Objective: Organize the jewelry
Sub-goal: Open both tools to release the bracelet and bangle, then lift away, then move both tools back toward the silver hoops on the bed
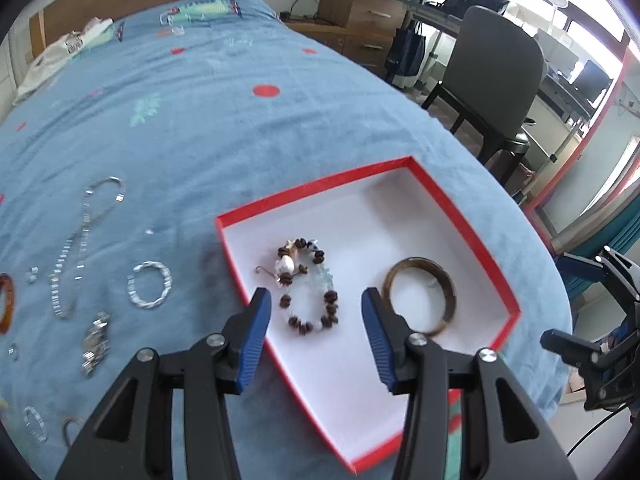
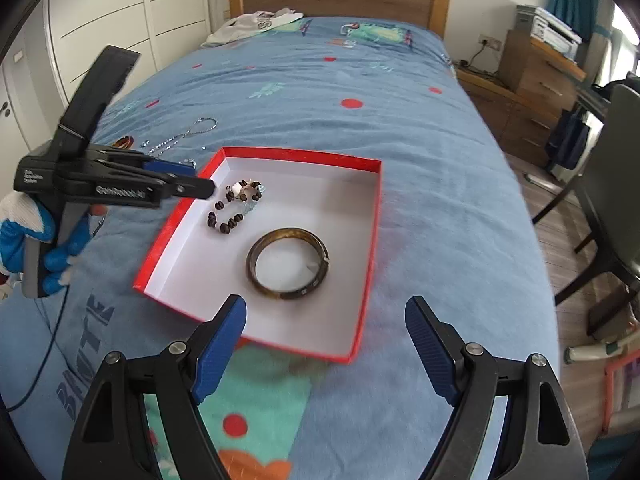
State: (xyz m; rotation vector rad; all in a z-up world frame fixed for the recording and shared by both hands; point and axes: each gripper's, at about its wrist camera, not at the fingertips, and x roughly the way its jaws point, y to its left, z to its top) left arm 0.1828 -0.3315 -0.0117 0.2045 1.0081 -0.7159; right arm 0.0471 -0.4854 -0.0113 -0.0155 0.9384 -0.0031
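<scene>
My left gripper [image 1: 316, 312] hangs above the red box [image 1: 468, 236], its ribbed blue pads [image 1: 256, 340] parted to a middling gap with nothing clamped between them. The beaded bracelet [image 1: 308, 288] shows through that gap but lies flat on the box's white floor, free of both pads. From the right wrist view I see the same gripper side-on over the box's left edge, held by a hand in a white and blue glove [image 2: 24, 236].

My right gripper [image 2: 326, 320] stands wide, its blue pads [image 2: 224, 340] spread well apart and empty, hovering over the near edge of the box above the blue bedspread [image 2: 420, 160].

Inside the box, the beaded bracelet is a loose loop of small dark brown beads alternating with pale translucent ones, with a knot of white, shell-like charms at its far end. Beside it, apart from it, lies a bangle [image 2: 288, 270]: a smooth, rigid, glossy ring in mottled brown and amber.

The box is a shallow, square cardboard lid or tray, red outside, matte white inside. Left of it on the soft, fuzzy bedspread lie a silver chain necklace [image 1: 80, 240] of small square links, a twisted silver bracelet [image 1: 150, 284], an amber bangle [image 1: 6, 300] at the frame edge, and a few smaller silver pieces I cannot make out.
</scene>
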